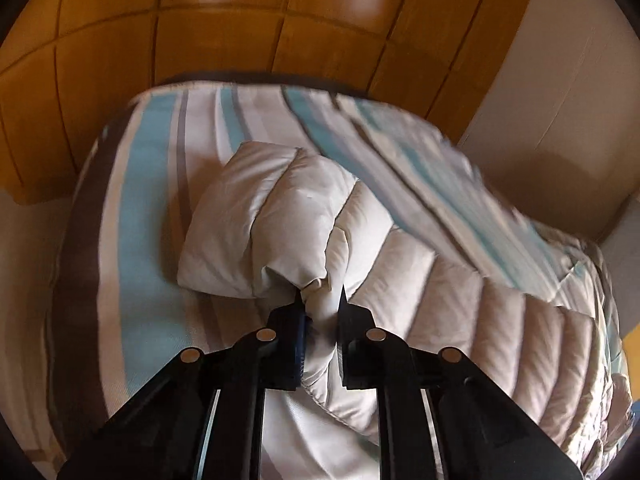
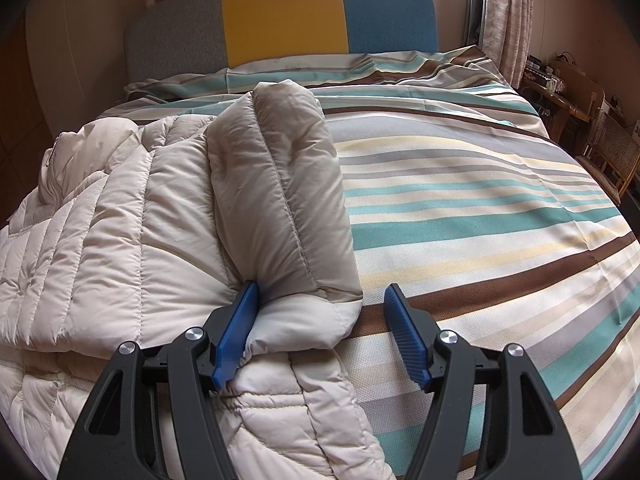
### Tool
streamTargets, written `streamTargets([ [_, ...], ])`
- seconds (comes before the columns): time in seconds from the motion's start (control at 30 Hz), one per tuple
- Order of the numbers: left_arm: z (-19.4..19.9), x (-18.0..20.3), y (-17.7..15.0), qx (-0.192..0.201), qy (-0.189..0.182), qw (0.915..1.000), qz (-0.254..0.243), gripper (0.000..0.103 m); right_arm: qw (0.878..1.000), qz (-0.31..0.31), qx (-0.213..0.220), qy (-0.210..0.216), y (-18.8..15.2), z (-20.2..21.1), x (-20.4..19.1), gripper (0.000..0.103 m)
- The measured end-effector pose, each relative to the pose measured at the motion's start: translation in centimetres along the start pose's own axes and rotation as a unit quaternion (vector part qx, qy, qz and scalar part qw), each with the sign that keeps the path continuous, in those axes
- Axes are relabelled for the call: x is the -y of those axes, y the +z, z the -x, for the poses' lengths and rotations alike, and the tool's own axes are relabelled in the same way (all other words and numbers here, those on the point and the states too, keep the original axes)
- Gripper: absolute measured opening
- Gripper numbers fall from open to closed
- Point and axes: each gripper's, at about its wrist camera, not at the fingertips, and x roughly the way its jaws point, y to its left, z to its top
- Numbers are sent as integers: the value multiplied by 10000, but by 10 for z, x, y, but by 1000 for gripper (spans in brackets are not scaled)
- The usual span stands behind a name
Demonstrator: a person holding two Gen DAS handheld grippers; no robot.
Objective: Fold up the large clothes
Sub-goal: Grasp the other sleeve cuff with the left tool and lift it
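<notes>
Garment: a cream-white quilted puffer jacket (image 2: 120, 216) lies spread on the bed, towards the left side in the right wrist view, with its padded bands running across it.
Sleeve: one puffy cream sleeve (image 2: 280, 200) is folded over and lies along the jacket's right edge, its cuff end pointing at the camera.
Bed cover: a striped duvet cover in teal, brown, grey, pale yellow and white (image 2: 480, 208) lies under the jacket and stretches bare to the right of it.
Left hand-held gripper (image 1: 320, 300): its black fingers are nearly pressed together, pinching a bunched fold of the cream jacket fabric (image 1: 280, 220); the cloth puffs out beyond the tips and a stretch of it runs back between the fingers.
Right hand-held gripper (image 2: 320, 300): spread wide; its blue ribbed left pad (image 2: 236, 336) touches the sleeve's cuff end, while the right pad (image 2: 408, 336) stands apart from the cloth, over the duvet cover.
Headboard: an upholstered headboard in grey, yellow and blue panels (image 2: 280, 24) stands at the far end of the bed.
Wall: orange-brown wooden panelling (image 1: 220, 28) fills the top of the left wrist view.
Side: a wooden chair with a woven cane back (image 2: 612, 148) stands at the right of the bed.
</notes>
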Motion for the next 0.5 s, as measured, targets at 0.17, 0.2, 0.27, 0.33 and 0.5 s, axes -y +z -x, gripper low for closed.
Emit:
streamTargets([
  [0.17,35,28,-10,574,-353,9967,-451,12,10000,-5,-4,4,0,0,2,65],
  [0.2,38,35,-11,608,-444,9955,-567,12,10000,-2,-4,0,0,0,1,65],
  [0.27,54,53,-19,785,-647,9901,-967,12,10000,-5,-5,5,0,0,2,65],
  [0.33,69,71,-25,1005,-805,9822,-1366,12,10000,-9,-5,9,0,0,1,65],
  [0.5,103,110,-38,1453,-1042,9581,-2239,12,10000,-22,-8,17,-2,0,4,65],
])
